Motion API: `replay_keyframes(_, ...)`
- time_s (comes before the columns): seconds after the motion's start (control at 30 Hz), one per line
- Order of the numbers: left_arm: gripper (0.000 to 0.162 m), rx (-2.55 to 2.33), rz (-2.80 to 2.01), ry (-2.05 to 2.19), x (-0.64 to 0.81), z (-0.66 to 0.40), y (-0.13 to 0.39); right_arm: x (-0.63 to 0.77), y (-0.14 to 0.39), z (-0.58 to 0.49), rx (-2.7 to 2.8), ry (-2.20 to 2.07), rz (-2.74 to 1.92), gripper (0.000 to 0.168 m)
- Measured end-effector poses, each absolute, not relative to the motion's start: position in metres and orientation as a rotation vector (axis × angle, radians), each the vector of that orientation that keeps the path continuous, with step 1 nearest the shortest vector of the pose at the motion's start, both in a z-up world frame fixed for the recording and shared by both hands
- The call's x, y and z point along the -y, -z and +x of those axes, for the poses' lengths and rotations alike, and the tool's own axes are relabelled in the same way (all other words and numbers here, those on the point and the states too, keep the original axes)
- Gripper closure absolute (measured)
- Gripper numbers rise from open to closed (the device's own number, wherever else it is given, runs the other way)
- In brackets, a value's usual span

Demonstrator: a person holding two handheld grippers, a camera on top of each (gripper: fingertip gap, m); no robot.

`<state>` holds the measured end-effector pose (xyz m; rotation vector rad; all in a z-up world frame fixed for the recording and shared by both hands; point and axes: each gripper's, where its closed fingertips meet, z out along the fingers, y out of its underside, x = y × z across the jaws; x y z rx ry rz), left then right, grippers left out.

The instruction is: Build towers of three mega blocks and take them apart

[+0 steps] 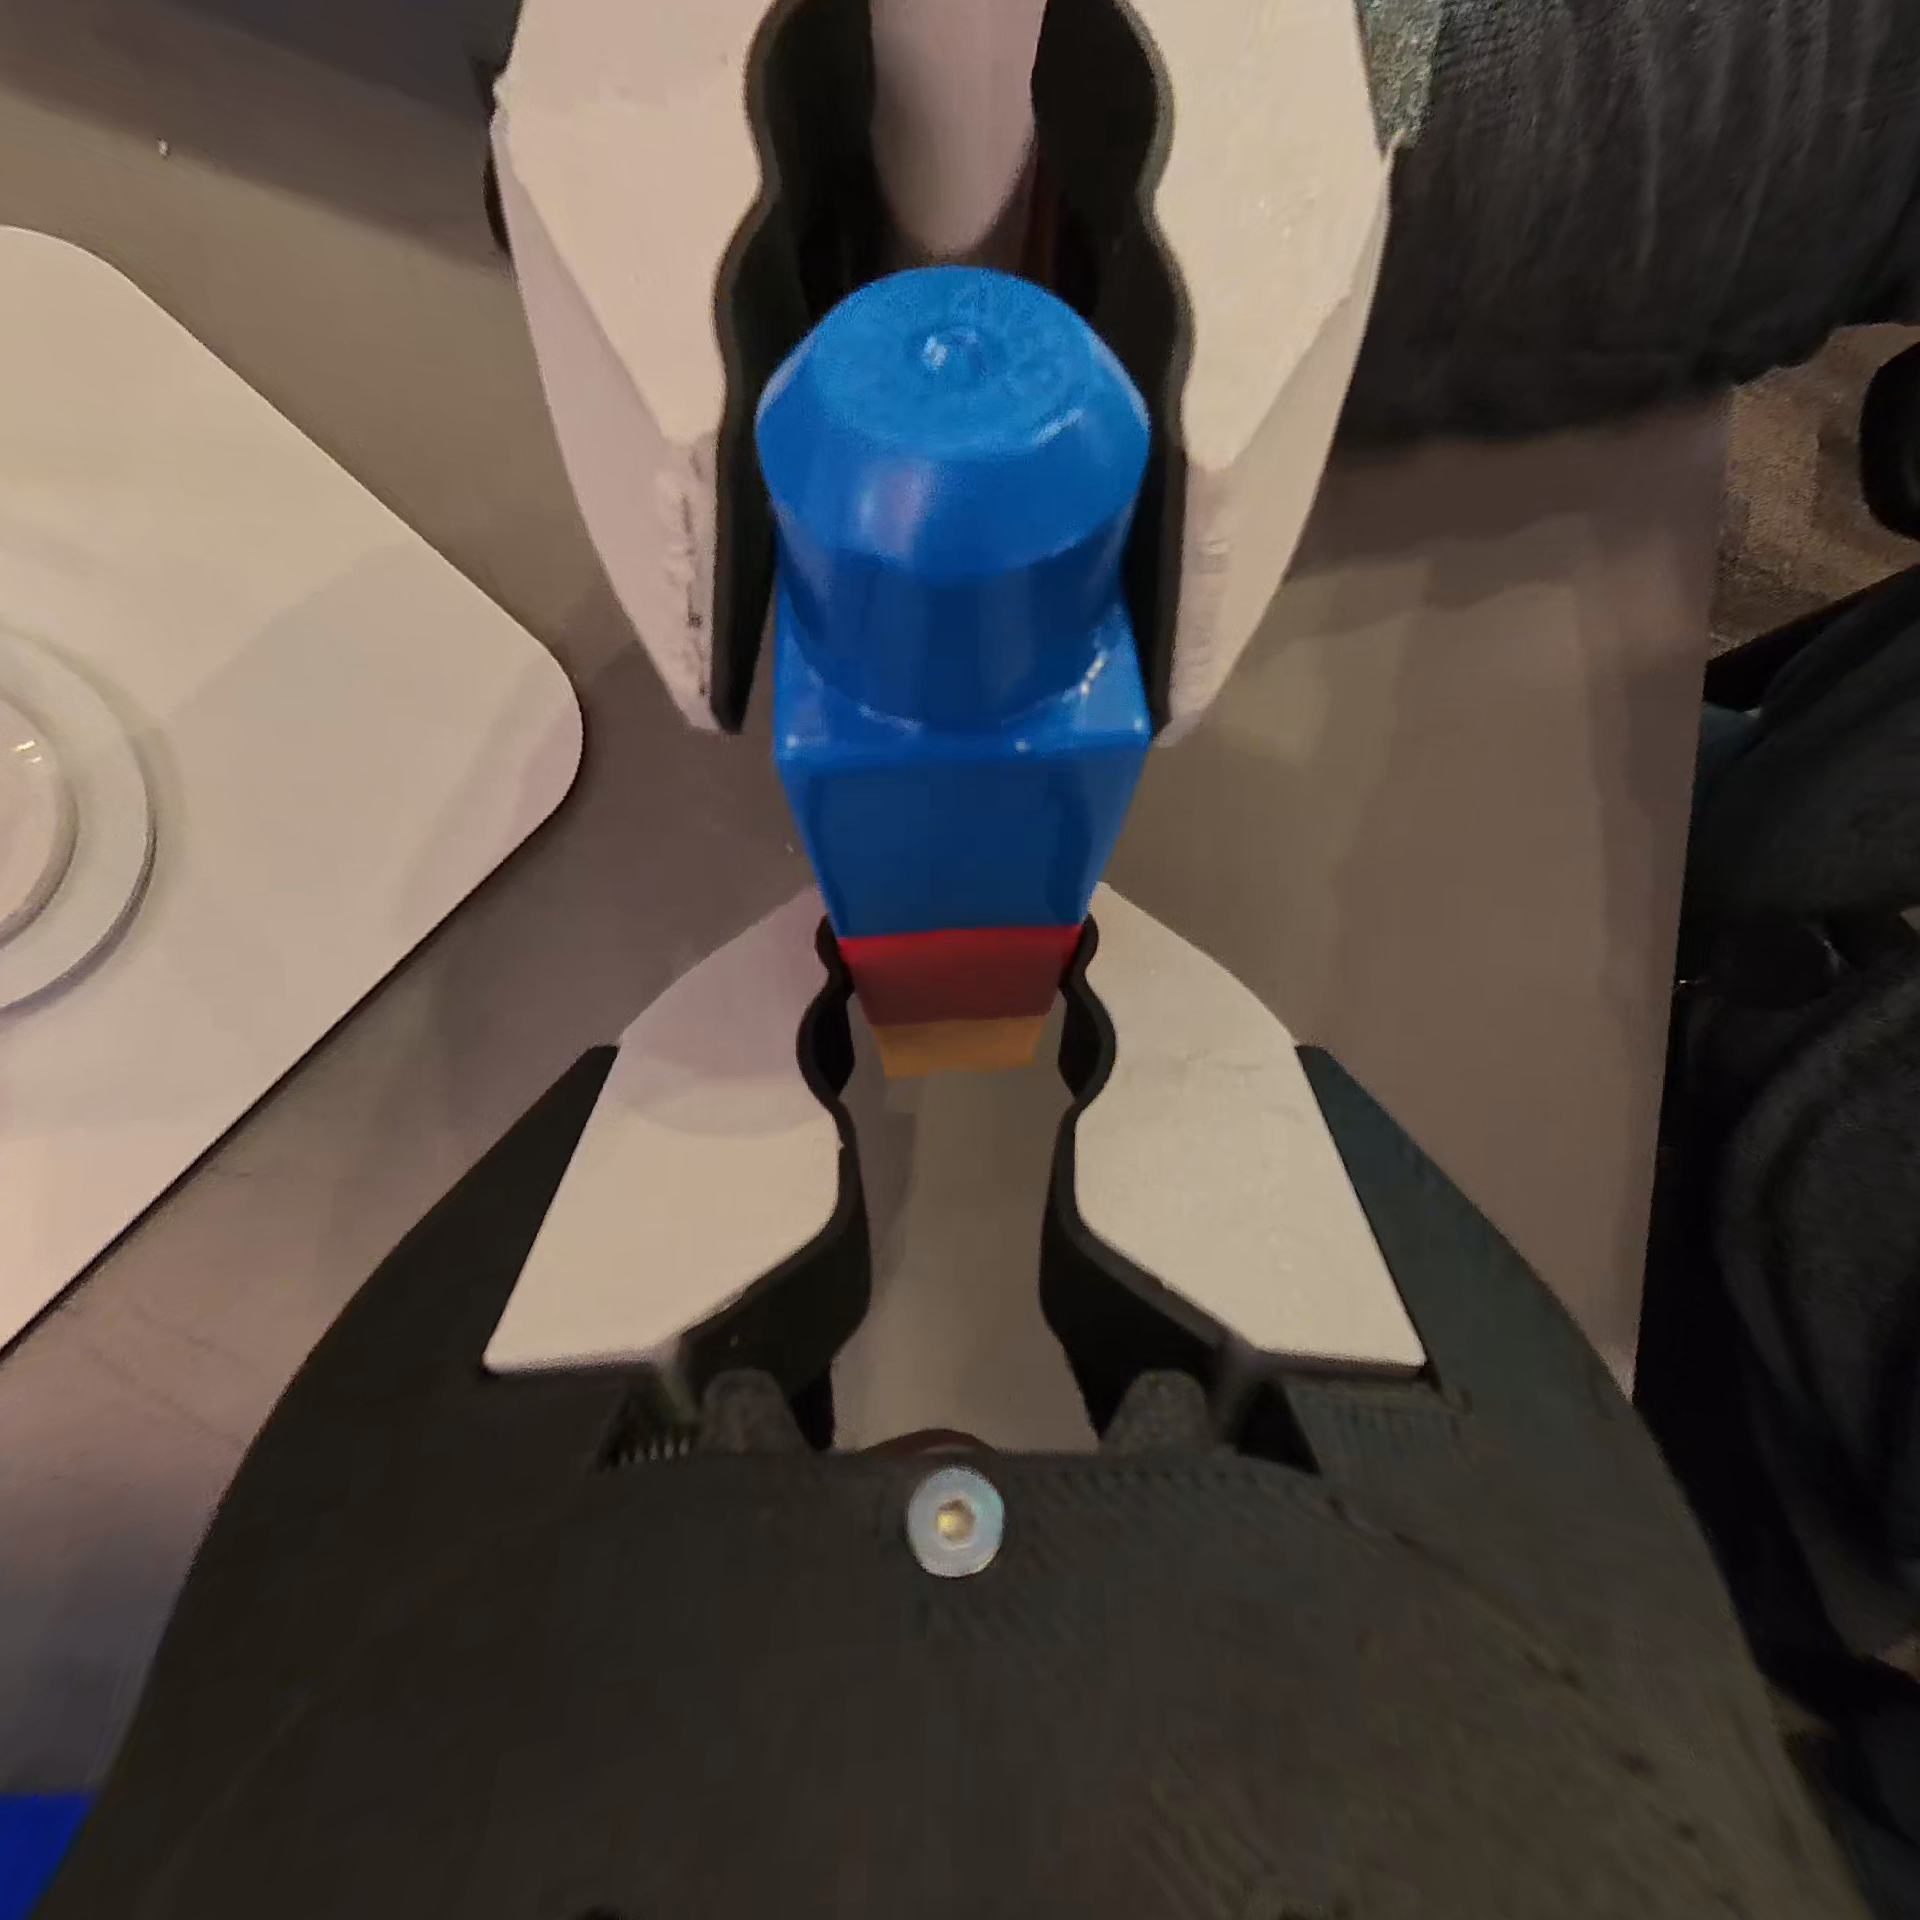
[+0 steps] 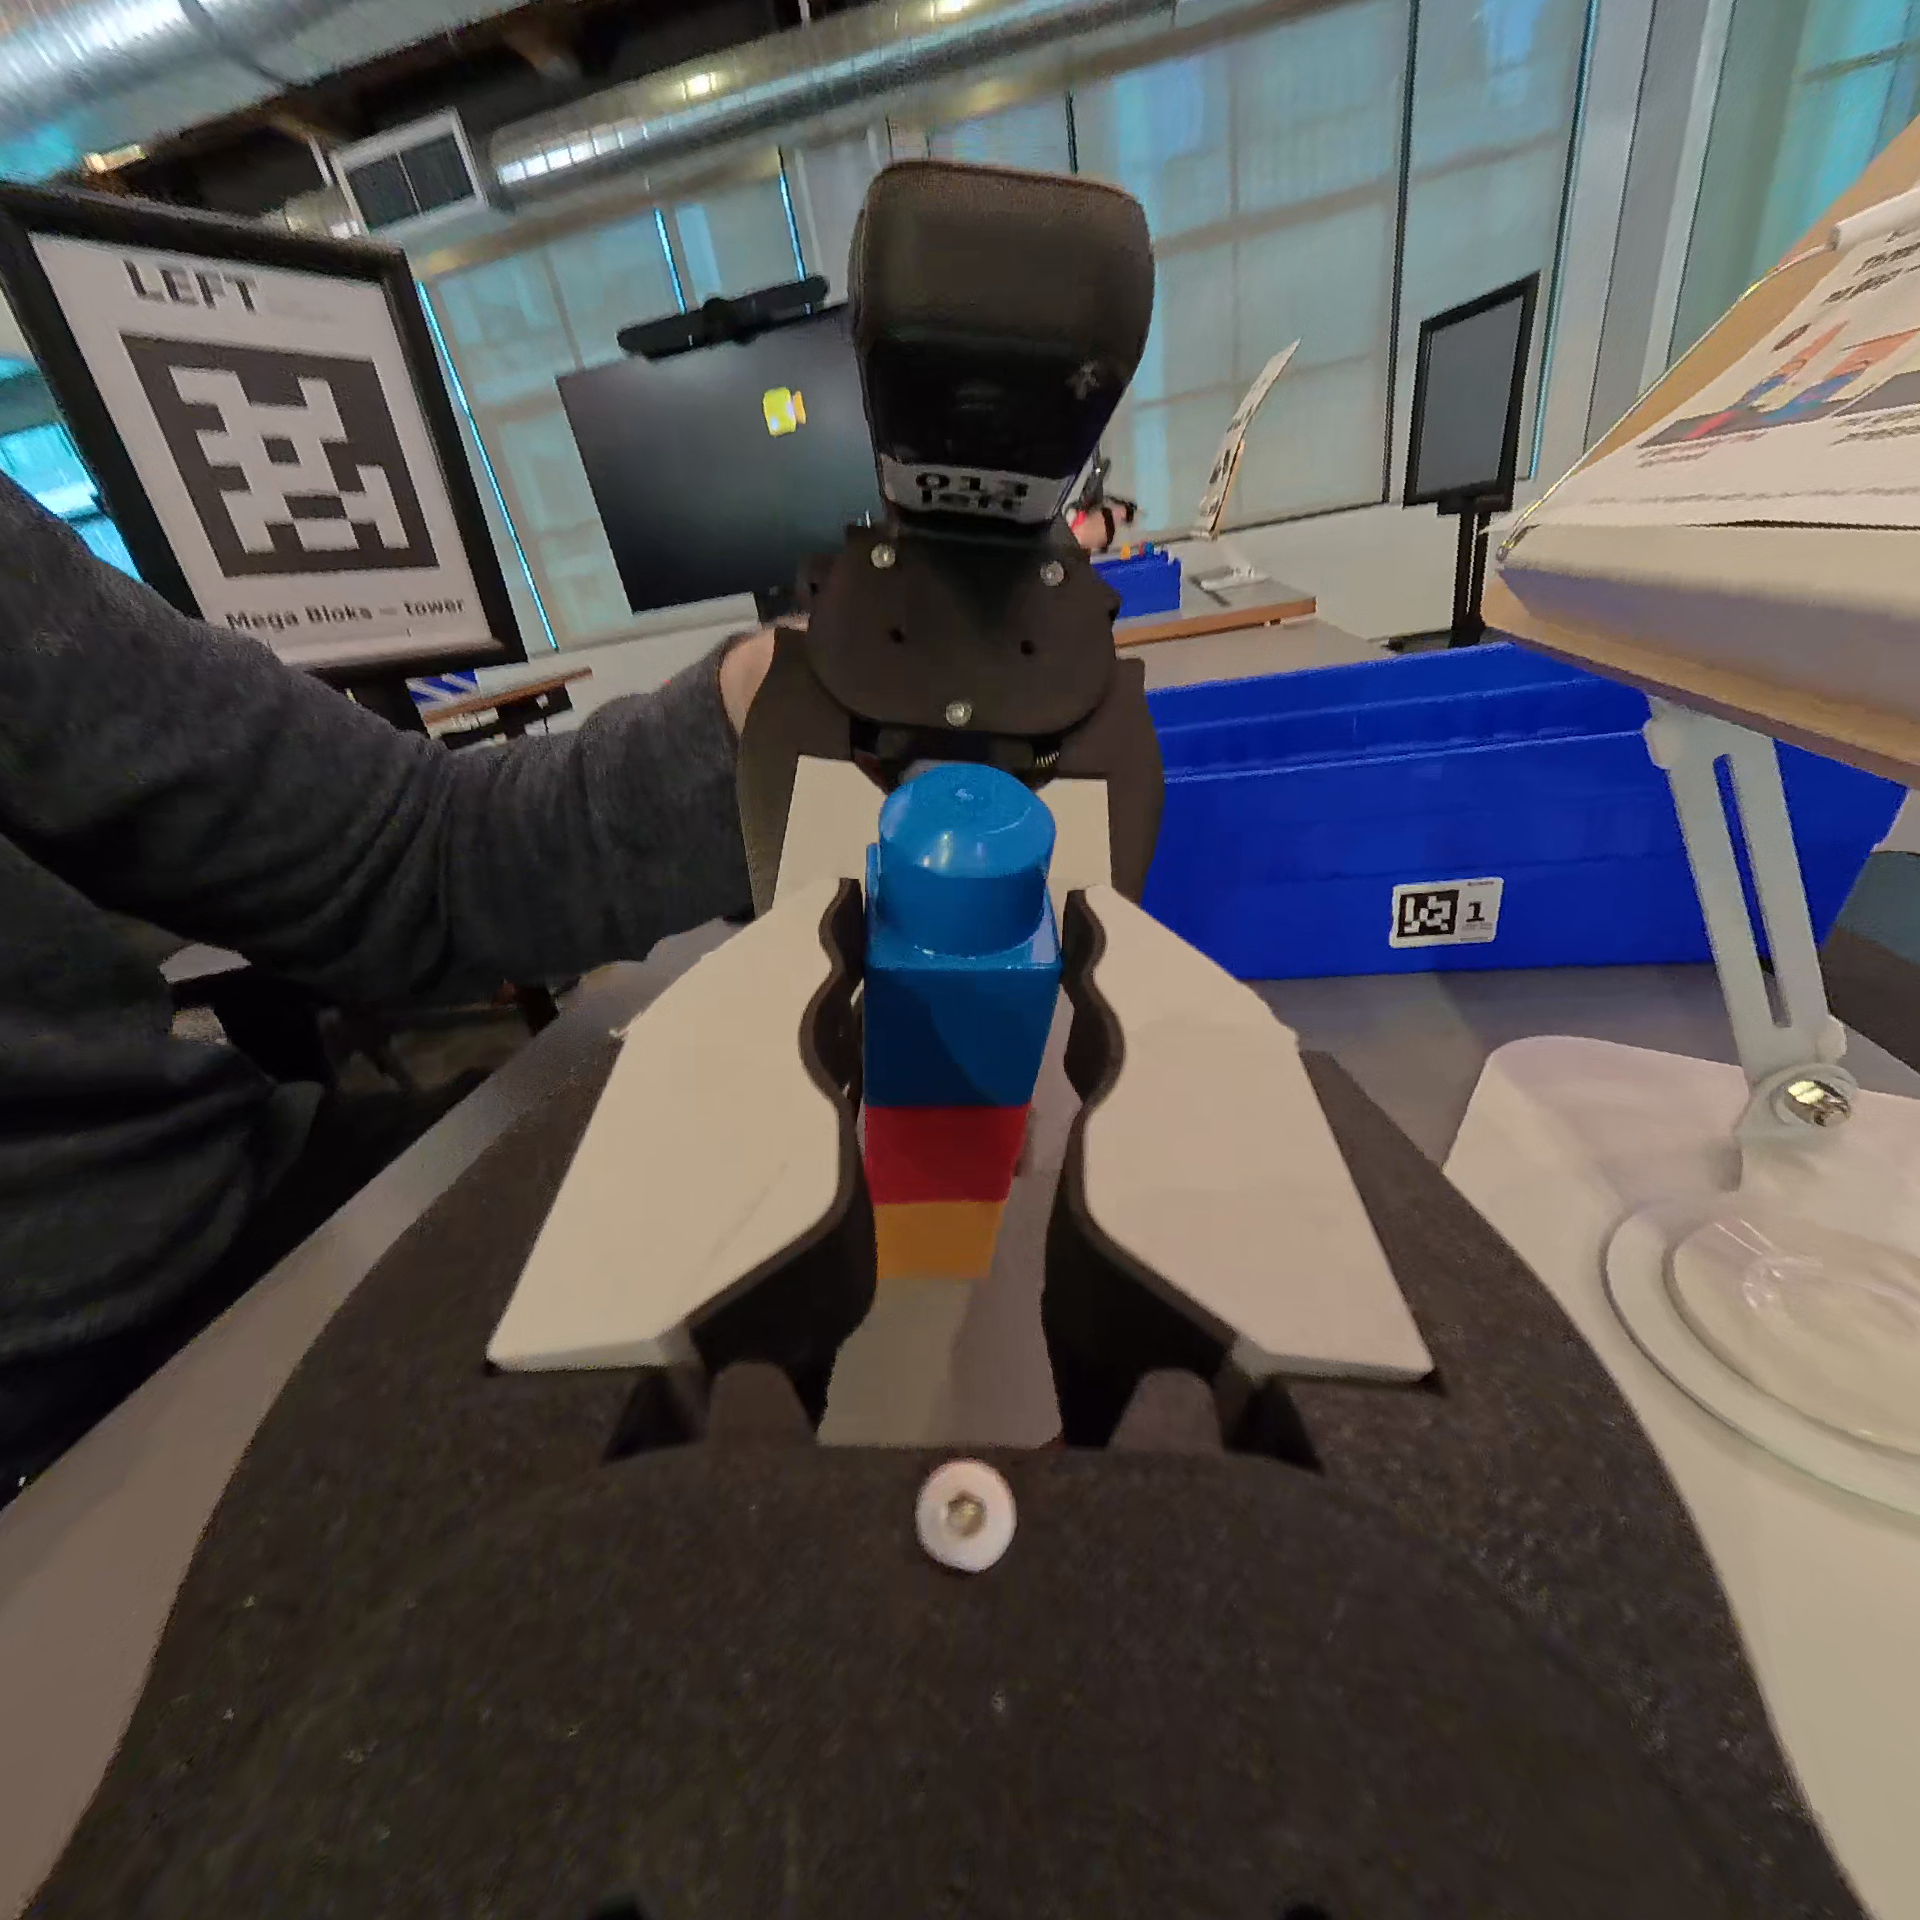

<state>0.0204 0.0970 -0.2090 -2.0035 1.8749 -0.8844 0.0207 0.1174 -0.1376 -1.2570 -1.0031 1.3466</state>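
So the left gripper [image 1: 956, 987] is clamped on the red block [image 1: 951, 971] and the right gripper [image 2: 961, 1049] pinches the blue block [image 2: 961, 1023] above it, orange block [image 2: 935, 1236] lowest. If they pull off-axis, orange might pop off too.

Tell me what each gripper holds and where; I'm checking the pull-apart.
The left gripper pinches the red block by its sides; the right gripper pinches the blue block by its sides.

Dim warm table view, bright window backlight — perhaps motion-blurred, fisheye-bent edges
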Motion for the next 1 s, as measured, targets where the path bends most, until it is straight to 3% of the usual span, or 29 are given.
replay_keyframes(0.5, 0.126, -1.786, -1.894, 0.938, -0.101, 0.023, 0.194, -0.113, 0.142, 0.031, 1.232, -1.191, -1.425, 0.132)
replay_keyframes(0.6, 0.108, -1.697, -1.768, 1.068, -0.097, 0.029, 0.168, -0.114, 0.124, 0.04, 1.23, -1.113, -1.441, 0.132)
replay_keyframes(0.67, 0.106, -1.603, -1.679, 1.136, -0.1, 0.028, 0.146, -0.117, 0.11, 0.053, 1.204, -1.046, -1.461, 0.132)
replay_keyframes(0.7, 0.109, -1.546, -1.642, 1.174, -0.103, 0.026, 0.135, -0.119, 0.102, 0.062, 1.18, -1.002, -1.477, 0.132)
replay_keyframes(0.87, 0.157, -1.346, -1.547, 1.29, -0.117, 0.016, 0.124, -0.118, 0.046, 0.133, 1.012, -0.811, -1.521, 0.132)
replay_keyframes(1.0, 0.162, -1.314, -1.612, 1.185, -0.126, 0.02, 0.154, -0.1, 0.008, 0.211, 0.898, -0.584, -1.585, 0.132)
